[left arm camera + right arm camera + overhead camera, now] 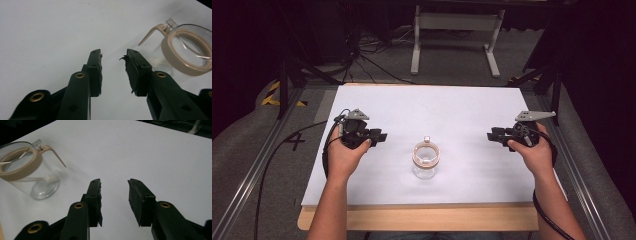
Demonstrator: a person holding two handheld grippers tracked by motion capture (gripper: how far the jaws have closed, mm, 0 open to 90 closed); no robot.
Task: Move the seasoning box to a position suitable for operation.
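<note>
Glass jar (424, 162) with a tan ring at its mouth stands at centre frame on the white desk (462, 105), likely fragile and slippery; gripping the rim looks safest. Left claw (381, 136) and right claw (492, 135) gape empty.

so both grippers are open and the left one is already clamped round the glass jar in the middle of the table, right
Not quite. Both grippers are open, but the left gripper is not around the glass jar. The high view shows it apart from the jar, off to its side, as is the right gripper. The jar stands untouched mid-table.
</note>
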